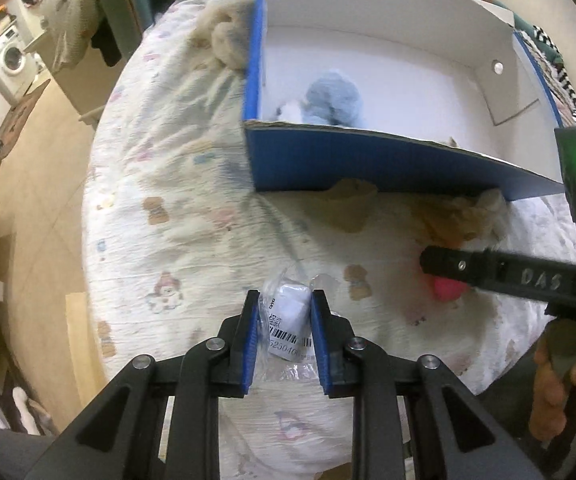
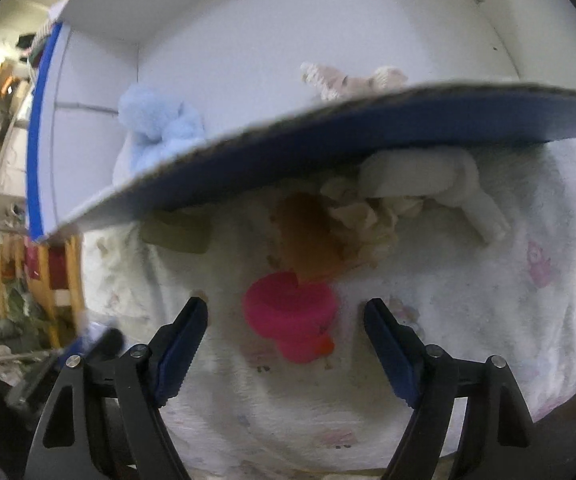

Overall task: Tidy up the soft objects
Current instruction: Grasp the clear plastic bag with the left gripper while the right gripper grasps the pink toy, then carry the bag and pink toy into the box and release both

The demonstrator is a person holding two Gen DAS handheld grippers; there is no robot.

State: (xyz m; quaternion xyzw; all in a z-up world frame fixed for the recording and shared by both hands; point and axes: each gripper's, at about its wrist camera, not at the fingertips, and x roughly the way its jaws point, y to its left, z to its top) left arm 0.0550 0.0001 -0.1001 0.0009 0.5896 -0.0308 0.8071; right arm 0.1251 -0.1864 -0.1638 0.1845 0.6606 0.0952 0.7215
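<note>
Soft objects lie on and around a blue cardboard box [image 1: 367, 160] with a white interior, which rests on a bed sheet [image 1: 168, 220] printed with small bears. Nearest the left wrist camera, the left gripper [image 1: 284, 320] is clamped on a clear plastic packet [image 1: 288, 320] holding a white item and bearing a barcode label; both blue pads [image 1: 251, 336] press its sides, in front of the box's near wall. In front of the same wall, a pink soft toy [image 2: 291, 316] lies on the sheet between the spread fingers of the right gripper [image 2: 286, 332], whose pads [image 2: 182, 344] stand clear of it on either side, so that nothing is held. Just beyond the pink toy, against the box's near wall, are a brown plush piece [image 2: 305, 236], a cream knitted bundle [image 2: 363, 220] and a white rolled cloth [image 2: 427, 184]. Inside the box a light blue plush toy [image 1: 333, 98] sits by the left wall; a pale pinkish plush [image 2: 351, 78] shows above the near wall's edge. Outside the box's left wall lies a beige fluffy item [image 1: 224, 36].
</note>
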